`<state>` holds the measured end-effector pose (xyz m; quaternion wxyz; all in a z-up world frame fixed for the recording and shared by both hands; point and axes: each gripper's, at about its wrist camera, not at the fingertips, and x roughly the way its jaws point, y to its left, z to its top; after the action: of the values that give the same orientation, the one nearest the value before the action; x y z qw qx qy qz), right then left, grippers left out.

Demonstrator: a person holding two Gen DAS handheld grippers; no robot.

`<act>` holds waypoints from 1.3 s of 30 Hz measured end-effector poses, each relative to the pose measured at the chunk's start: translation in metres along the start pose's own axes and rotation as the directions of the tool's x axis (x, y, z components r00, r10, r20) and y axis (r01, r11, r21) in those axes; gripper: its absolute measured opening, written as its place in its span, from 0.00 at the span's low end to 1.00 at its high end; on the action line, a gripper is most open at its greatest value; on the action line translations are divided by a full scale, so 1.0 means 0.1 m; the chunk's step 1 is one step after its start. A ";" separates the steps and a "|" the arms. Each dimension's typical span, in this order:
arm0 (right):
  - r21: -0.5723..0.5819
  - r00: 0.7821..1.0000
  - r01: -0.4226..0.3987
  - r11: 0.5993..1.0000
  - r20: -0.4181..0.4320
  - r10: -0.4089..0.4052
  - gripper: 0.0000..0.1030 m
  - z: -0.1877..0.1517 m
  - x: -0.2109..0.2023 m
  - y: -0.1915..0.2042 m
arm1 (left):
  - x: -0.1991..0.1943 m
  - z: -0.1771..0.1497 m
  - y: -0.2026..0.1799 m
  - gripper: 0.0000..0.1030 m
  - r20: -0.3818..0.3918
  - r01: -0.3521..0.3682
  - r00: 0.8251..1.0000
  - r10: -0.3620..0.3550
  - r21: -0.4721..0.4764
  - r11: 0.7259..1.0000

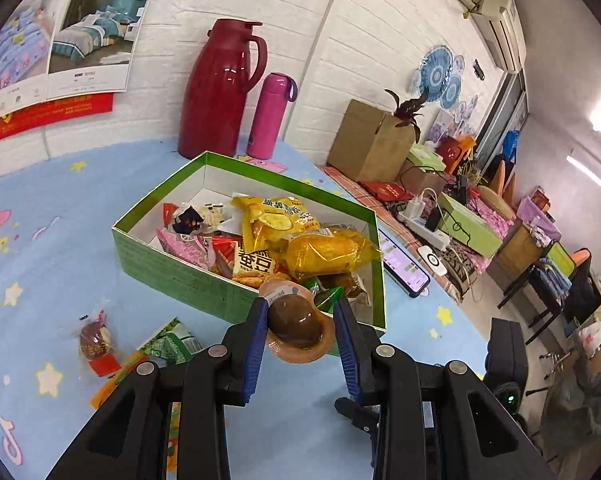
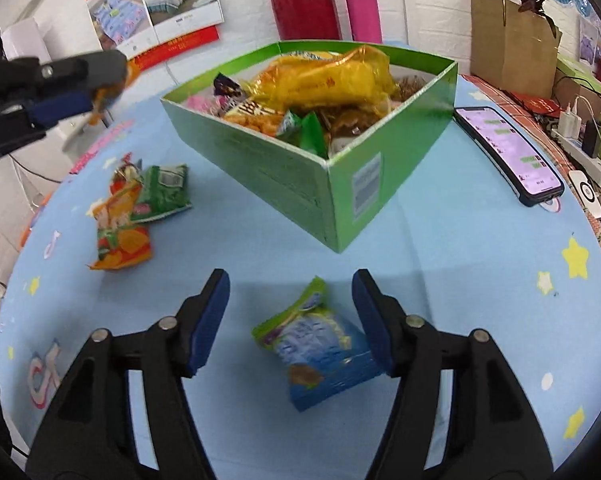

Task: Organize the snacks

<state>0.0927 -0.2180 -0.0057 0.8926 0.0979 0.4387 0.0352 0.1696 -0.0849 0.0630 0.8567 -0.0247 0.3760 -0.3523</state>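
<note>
Nearest in the right wrist view, the right gripper [image 2: 290,316] stands wide over a small blue and green snack packet [image 2: 320,344] lying flat on the blue tablecloth [image 2: 460,280]. The packet sits between the pads, closer to the right one, and nothing is gripped yet. It looks light, soft and crinkly, so it will likely buckle; a hold across its puffed middle seems safer than the thin sealed edge.

In the left wrist view, the left gripper [image 1: 300,320] carries a brown sealed snack [image 1: 296,324] with an orange rim. The left pad touches it; a gap shows at the right pad, so the hold looks loose. Its glossy film probably slips easily.

Left of that, more packets [image 2: 140,208] lie loose on the cloth.

Farther off stands the green box [image 2: 300,184], already heaped with snacks, a yellow bag [image 1: 332,252] on top. A phone [image 2: 508,152] lies just right of the box.
</note>
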 end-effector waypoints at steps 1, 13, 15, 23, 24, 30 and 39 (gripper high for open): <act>-0.017 1.000 0.010 1.000 -0.012 -0.010 0.67 -0.02 0.03 0.00 | 0.00 0.00 0.02 0.32 0.000 0.002 1.000 -0.002 -0.008 1.000; 0.071 0.990 -0.138 0.988 0.052 0.134 0.08 -0.11 -0.23 -0.27 | 0.03 0.00 0.13 0.32 -0.009 0.006 1.000 -0.006 -0.043 0.999; 0.046 0.989 -0.143 0.989 0.052 0.141 0.18 -0.13 -0.29 -0.27 | 0.03 0.00 0.14 0.32 -0.011 0.010 1.000 -0.010 -0.049 0.999; -0.051 0.972 -0.229 0.972 -0.064 0.226 0.76 -0.24 -0.26 -0.24 | 0.07 -0.04 0.10 0.32 -0.035 0.011 0.999 -0.012 -0.030 0.999; -0.090 0.974 -0.223 0.971 -0.065 0.218 0.75 -0.27 -0.28 -0.20 | 0.07 -0.05 0.09 0.32 -0.036 0.011 0.999 -0.012 -0.029 1.000; -0.274 0.983 -0.172 0.946 -0.116 0.145 0.72 -0.36 -0.28 0.00 | 0.09 -0.06 0.04 0.32 -0.043 0.007 0.999 -0.008 -0.015 1.000; -0.304 0.992 -0.126 0.944 -0.061 0.113 0.32 -0.31 -0.33 -0.03 | 0.11 0.01 0.01 0.32 -0.042 -0.012 0.999 0.012 0.005 1.000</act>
<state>0.0484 -0.2213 0.0007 0.8836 -0.0164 0.4402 0.1591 0.1764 -0.0910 0.0564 0.8508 -0.0133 0.3931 -0.3486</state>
